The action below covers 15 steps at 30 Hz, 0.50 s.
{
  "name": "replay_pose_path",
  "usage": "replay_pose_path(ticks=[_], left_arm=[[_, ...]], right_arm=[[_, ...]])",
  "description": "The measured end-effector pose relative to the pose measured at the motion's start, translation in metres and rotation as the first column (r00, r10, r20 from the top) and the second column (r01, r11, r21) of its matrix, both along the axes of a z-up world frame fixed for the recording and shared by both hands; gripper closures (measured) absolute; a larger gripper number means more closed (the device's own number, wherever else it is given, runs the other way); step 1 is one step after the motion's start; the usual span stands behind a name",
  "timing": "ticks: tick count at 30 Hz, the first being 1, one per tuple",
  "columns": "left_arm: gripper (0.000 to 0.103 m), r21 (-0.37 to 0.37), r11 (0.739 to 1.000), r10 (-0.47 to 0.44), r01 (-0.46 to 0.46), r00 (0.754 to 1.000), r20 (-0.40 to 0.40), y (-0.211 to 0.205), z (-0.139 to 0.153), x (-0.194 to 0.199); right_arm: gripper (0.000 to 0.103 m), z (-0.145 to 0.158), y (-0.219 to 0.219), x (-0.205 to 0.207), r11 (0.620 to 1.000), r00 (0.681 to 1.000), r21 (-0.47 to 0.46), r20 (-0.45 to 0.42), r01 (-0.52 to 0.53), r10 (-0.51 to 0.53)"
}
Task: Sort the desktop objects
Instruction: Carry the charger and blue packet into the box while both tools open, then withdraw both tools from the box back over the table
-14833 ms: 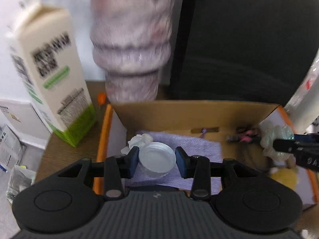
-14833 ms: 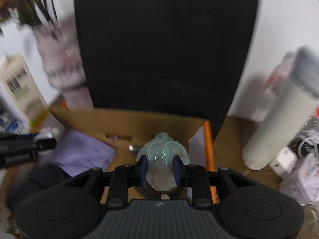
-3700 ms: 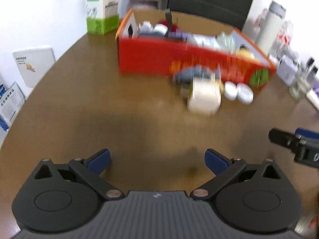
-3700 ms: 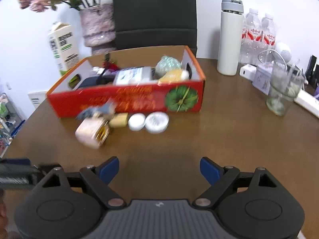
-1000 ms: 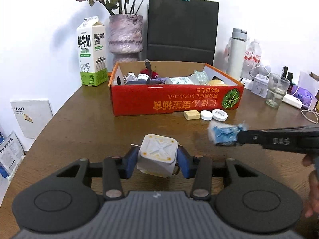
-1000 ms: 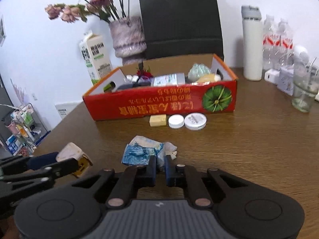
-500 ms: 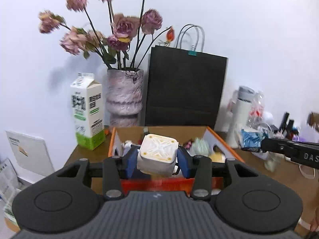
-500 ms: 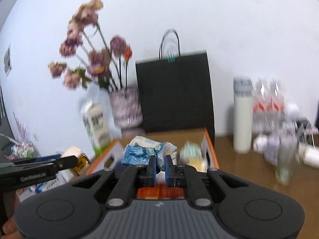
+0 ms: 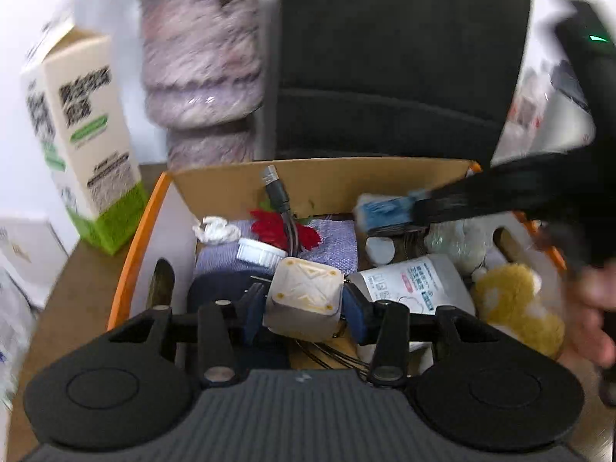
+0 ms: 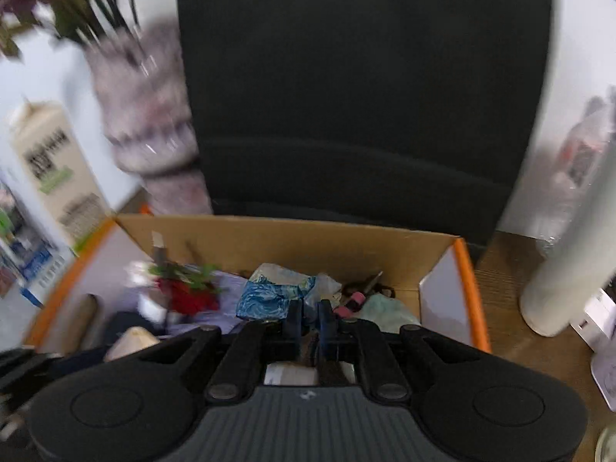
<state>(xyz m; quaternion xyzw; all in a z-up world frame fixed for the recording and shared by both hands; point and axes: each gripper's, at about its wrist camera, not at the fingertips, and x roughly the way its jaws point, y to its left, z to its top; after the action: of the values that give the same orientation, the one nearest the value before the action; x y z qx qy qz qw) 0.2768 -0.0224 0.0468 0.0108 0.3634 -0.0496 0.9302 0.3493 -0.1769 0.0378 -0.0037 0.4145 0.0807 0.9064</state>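
Note:
My left gripper (image 9: pixel 304 308) is shut on a cream cube-shaped box (image 9: pixel 304 300) and holds it over the open cardboard box (image 9: pixel 327 181), above a dark blue item and a purple cloth (image 9: pixel 331 238). My right gripper (image 10: pixel 308 315) is shut on a crumpled blue and white wrapper (image 10: pixel 277 292) and holds it over the box's middle (image 10: pixel 292 238). In the left wrist view the wrapper (image 9: pixel 385 213) hangs above the box's right half. The cream cube also shows low at the left in the right wrist view (image 10: pixel 131 340).
The box holds a red flower (image 9: pixel 281 231), a white cap (image 9: pixel 256 252), a white pouch (image 9: pixel 412 281), a yellow plush toy (image 9: pixel 512 304) and a cable. A milk carton (image 9: pixel 77 138), a vase (image 9: pixel 204 73) and a black bag (image 9: pixel 392 65) stand behind. A white flask (image 10: pixel 569 254) stands right.
Both grippers have come down from high above the table to just over the open box, each still holding its object.

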Motion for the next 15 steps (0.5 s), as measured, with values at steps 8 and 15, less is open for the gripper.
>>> replay_pose_path(ticks=[8,15], left_arm=[[0.044,0.049,0.998,-0.031,0.031,0.999,-0.014,0.007,-0.015,0.006],[0.020,-0.094,0.995,0.008,-0.017,0.996,-0.089,0.031,0.031,0.015]], right_arm=[[0.068,-0.038,-0.004,0.006,0.998,0.994,-0.012,-0.087,0.063,-0.064],[0.038,0.001,0.000,-0.024,0.998,0.997,-0.038,-0.059,0.050,-0.052]])
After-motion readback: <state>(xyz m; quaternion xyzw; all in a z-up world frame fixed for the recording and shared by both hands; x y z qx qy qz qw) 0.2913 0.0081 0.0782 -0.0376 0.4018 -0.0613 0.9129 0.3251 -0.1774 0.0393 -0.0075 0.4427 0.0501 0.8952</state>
